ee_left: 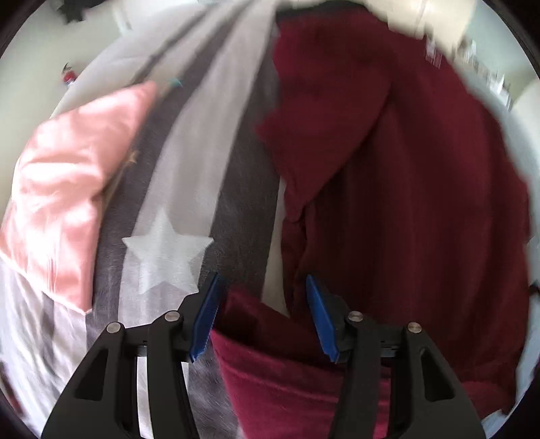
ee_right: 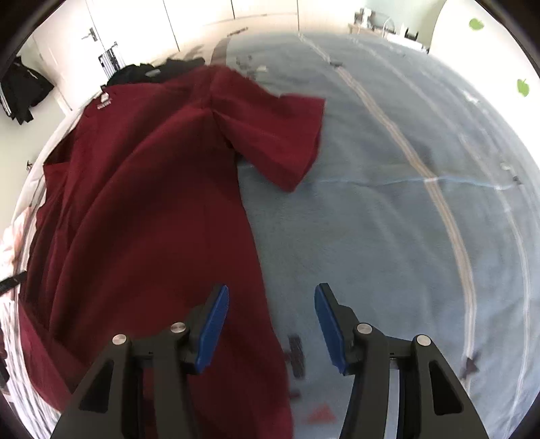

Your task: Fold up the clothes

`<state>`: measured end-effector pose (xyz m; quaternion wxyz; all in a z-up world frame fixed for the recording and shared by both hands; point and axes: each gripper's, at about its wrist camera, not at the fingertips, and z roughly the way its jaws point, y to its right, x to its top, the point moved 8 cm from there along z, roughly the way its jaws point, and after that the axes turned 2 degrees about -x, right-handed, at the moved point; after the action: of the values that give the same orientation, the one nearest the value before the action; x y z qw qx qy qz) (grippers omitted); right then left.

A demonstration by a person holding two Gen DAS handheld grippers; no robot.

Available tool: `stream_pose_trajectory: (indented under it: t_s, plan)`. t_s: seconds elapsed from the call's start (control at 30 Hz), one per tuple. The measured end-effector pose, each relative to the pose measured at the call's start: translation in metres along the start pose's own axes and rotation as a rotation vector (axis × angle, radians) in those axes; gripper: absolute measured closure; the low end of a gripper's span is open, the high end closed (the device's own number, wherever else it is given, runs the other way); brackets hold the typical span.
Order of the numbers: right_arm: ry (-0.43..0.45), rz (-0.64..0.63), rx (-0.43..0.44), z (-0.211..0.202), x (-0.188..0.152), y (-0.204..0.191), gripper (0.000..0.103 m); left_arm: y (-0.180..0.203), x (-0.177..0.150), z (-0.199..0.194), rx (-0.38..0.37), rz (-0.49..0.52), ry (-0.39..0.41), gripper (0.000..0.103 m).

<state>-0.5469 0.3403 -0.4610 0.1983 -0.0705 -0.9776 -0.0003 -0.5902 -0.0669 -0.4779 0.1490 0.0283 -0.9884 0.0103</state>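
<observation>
Lying spread on the pale blue bed blanket (ee_right: 388,219), the dark red short-sleeved T-shirt (ee_right: 141,202) is positioned for folding. The left hand-held gripper (ee_left: 263,314) and right hand-held gripper (ee_right: 271,329) stand part-open, gripping nothing.

Home bedroom, blanket-covered bed (ee_right: 388,209), pink pillow (ee_left: 67,189), white door (ee_right: 84,30), dark clothes hung on wall (ee_right: 23,91)

- Grey-and-white striped bed cover (ee_left: 189,162) with a white star (ee_left: 167,251)
- Pale blue blanket (ee_right: 388,219) with light stripes
- White door (ee_right: 91,33), metal handle
- Green wall stickers (ee_right: 476,23)
</observation>
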Motion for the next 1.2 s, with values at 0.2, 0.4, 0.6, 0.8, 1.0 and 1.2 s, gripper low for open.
stream_pose_trajectory:
  t_s: [0.2,0.4,0.6,0.8,1.0,1.2]
  plan:
    - [-0.013,-0.044,-0.020,0.011,-0.021,-0.001,0.054,0.009,-0.013,-0.007,-0.078,0.018,0.031,0.091]
    - [-0.055,0.000,0.030,-0.005,-0.051,0.005,0.053,0.008,-0.039,-0.028,-0.116,0.025,0.090,0.098]
    - [-0.052,-0.052,0.084,-0.023,-0.078,0.006,0.101,-0.004,-0.092,-0.043,-0.143,-0.018,0.072,0.099]
    - [-0.052,-0.021,0.089,-0.054,-0.112,0.029,0.101,-0.017,-0.163,-0.078,-0.180,-0.059,0.051,0.099]
    - [-0.080,-0.011,0.075,-0.089,-0.167,0.056,0.101,-0.057,-0.266,-0.126,-0.159,-0.155,-0.008,0.099]
    - [-0.067,-0.032,0.059,-0.118,-0.198,0.063,0.098,-0.085,-0.311,-0.162,-0.160,-0.185,0.011,0.098]
